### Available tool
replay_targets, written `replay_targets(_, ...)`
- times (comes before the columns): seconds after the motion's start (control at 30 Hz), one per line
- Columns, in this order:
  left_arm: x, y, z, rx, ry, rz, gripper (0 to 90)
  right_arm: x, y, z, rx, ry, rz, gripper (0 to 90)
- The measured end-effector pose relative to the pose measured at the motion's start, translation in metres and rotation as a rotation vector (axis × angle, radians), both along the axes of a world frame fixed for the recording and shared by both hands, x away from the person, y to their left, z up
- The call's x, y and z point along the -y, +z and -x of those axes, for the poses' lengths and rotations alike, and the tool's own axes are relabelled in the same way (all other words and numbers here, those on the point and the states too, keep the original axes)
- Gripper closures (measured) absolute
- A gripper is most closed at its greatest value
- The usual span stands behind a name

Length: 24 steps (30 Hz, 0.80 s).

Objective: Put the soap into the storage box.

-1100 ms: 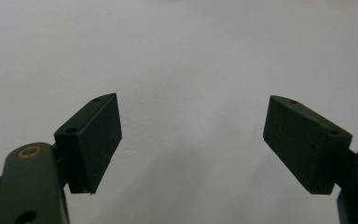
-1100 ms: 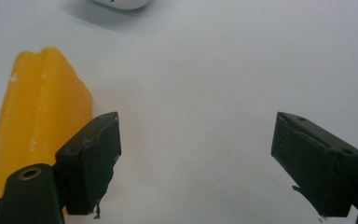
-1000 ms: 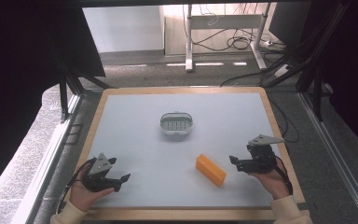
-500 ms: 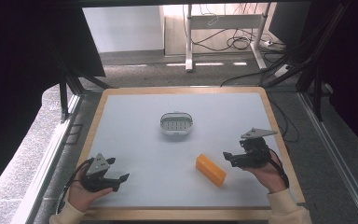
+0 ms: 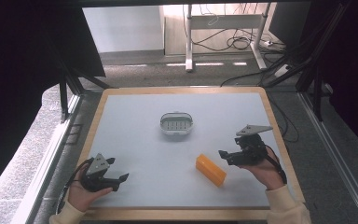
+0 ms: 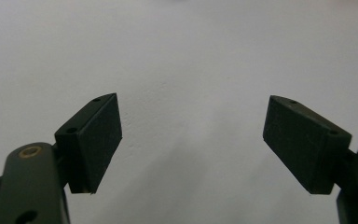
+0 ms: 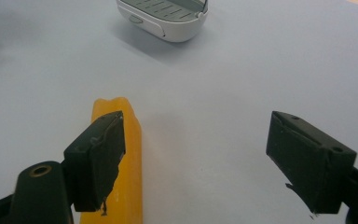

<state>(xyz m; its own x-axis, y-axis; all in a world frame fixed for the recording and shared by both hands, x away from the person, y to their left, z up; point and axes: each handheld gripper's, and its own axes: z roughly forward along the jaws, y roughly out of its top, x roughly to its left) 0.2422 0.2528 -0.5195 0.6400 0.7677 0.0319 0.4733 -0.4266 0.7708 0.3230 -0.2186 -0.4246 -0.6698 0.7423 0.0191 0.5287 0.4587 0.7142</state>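
An orange bar point(image 5: 210, 170) lies flat at the front right of the grey table point(image 5: 135, 140). A white oval dish with a slotted grey insert point(image 5: 176, 123) stands near the middle. My right gripper point(image 5: 224, 157) hovers just right of the bar, open, jaws pointing left. Its jaws have just been closing a little, with nothing between them. In the right gripper view the bar point(image 7: 133, 158) runs behind the left jaw of my right gripper point(image 7: 196, 149), with the dish point(image 7: 163, 18) beyond. My left gripper point(image 5: 119, 169) rests at the front left, open over bare table, jaws point(image 6: 191, 135) wide apart.
A wooden rim point(image 5: 182, 213) frames the table. Beyond the far edge are a floor with cables point(image 5: 233, 44) and desk legs. Dark frame posts point(image 5: 65, 93) stand at both sides.
My right gripper has lifted a little and shifted left toward the orange bar. The left gripper, the bar and the dish have stayed put.
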Motion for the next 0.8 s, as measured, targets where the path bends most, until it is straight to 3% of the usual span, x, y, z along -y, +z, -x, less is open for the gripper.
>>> replay_targets(0.3,0.000,0.000,0.000,-0.001,0.001,-0.002,19.5,-0.016,0.006,0.000,-0.005,0.045,0.015,21.3)
replay_targets(0.8,0.000,0.000,0.000,0.001,0.000,-0.004,19.6,-0.035,0.003,0.007,-0.024,0.091,0.038,21.3)
